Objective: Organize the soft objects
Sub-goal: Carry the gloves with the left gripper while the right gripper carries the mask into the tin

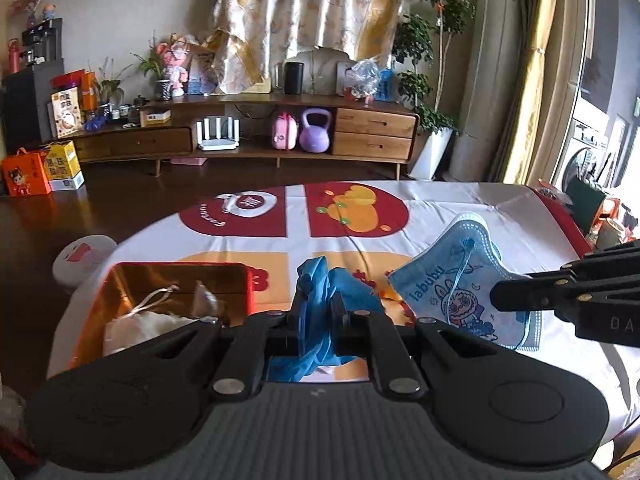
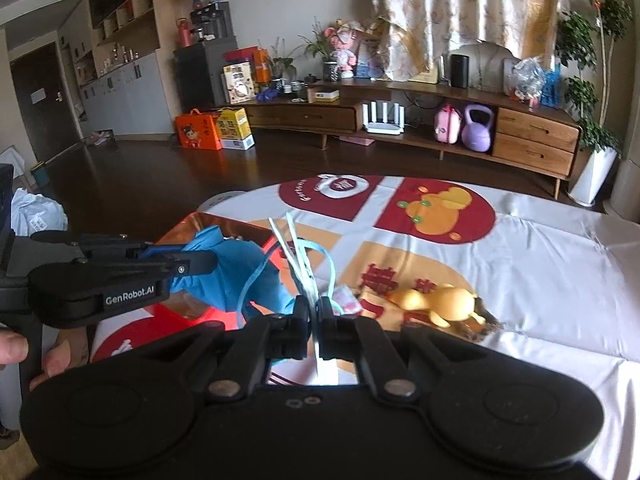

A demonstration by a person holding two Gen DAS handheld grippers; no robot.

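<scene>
Holding both loads clear of the tabletop (image 2: 540,264) | your left hand-held gripper (image 1: 320,312) is clamped on a crumpled blue glove (image 1: 332,284), beside the red box (image 1: 120,280) | your right hand-held gripper (image 2: 314,312) pinches a printed blue face mask (image 1: 464,276) by its edge | yellow toy (image 2: 440,300) lies on the cloth.
</scene>
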